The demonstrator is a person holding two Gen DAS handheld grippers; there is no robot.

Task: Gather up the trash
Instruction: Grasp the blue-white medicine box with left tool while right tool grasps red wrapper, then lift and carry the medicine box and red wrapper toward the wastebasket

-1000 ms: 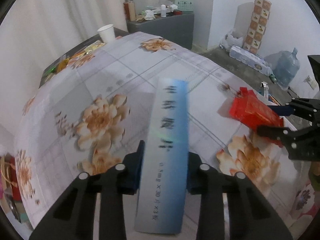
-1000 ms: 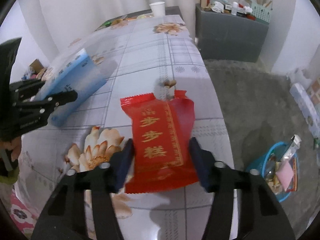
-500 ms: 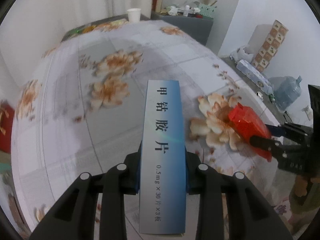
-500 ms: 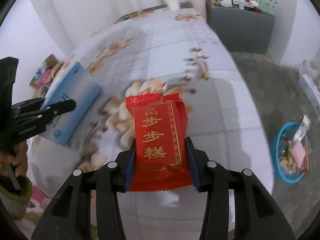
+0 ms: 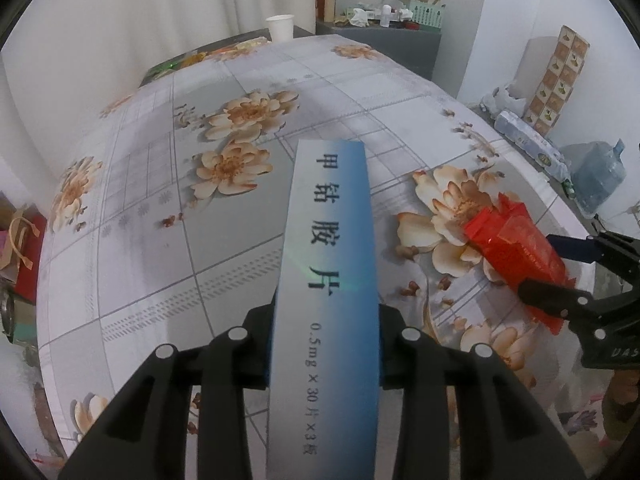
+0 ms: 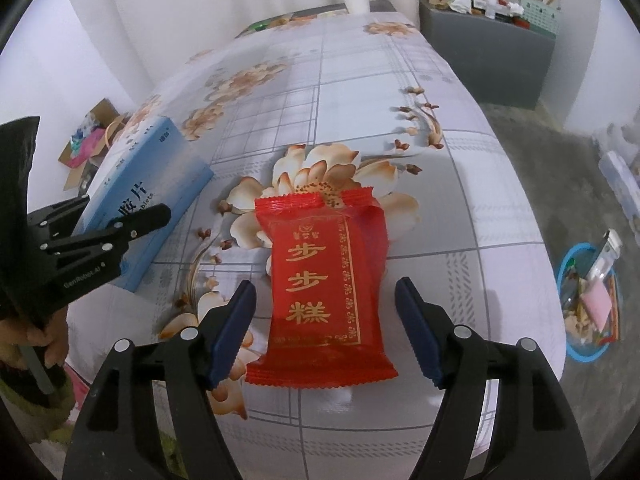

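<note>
Already our right gripper (image 6: 325, 334) has just spread off the red snack packet (image 6: 326, 280) – far from the blue basket (image 6: 580, 350) – while our left gripper (image 5: 325, 344) pinches the medicine box (image 5: 326, 276) (slipping risk).

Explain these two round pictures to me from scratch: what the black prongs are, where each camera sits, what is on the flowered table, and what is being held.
There is no robot. A person holds a hand-held gripper in each hand, and a fisheye camera on each looks along its two fingers, hence the round, bent pictures.

In the left wrist view, the left hand-held gripper clamps a long blue medicine box.

In the right wrist view, the right hand-held gripper has just been opening: its pads stand clear of the red snack wrapper between them.

Below is a table under a flowered tablecloth, with a white paper cup at the far end. On the floor, a blue basin already holds rubbish.
</note>
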